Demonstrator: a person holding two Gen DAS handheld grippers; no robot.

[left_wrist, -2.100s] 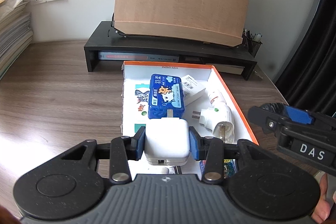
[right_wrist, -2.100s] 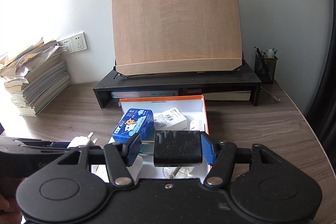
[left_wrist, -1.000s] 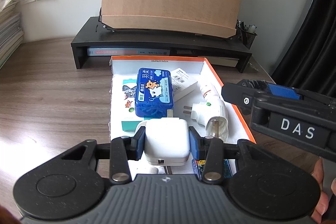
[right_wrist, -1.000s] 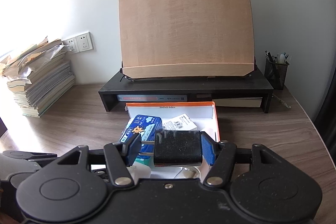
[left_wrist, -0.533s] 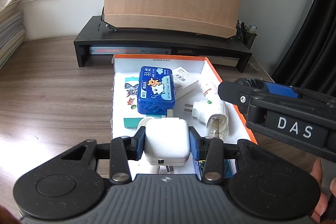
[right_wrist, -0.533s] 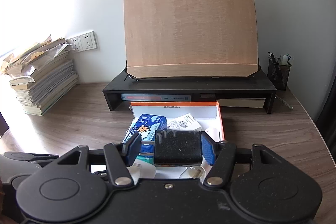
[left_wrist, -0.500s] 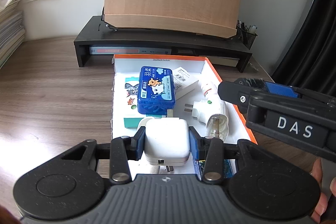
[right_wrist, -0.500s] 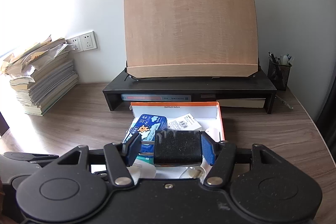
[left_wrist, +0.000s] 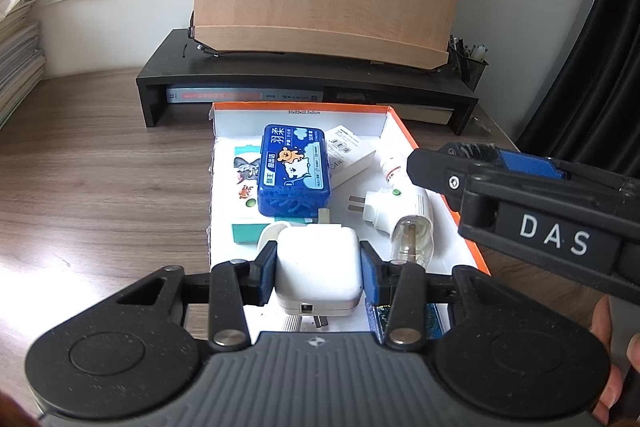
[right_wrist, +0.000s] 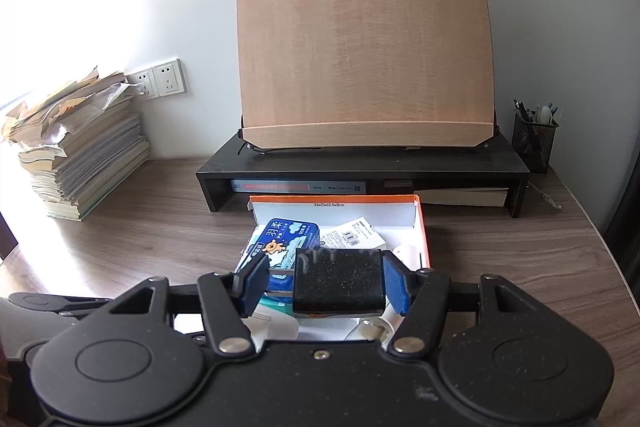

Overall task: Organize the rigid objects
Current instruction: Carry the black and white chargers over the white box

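White and square, the charger [left_wrist: 318, 269] sits tight between the blue pads of my left gripper [left_wrist: 319, 271], over the near end of the orange box [left_wrist: 404, 135]. My right gripper [right_wrist: 326, 283] squeezes a black plug block [right_wrist: 337, 281], its pins touching the left pad, above the same box. Farther in lies a blue case [left_wrist: 294, 171], with a white plug [left_wrist: 380, 207] to its right.
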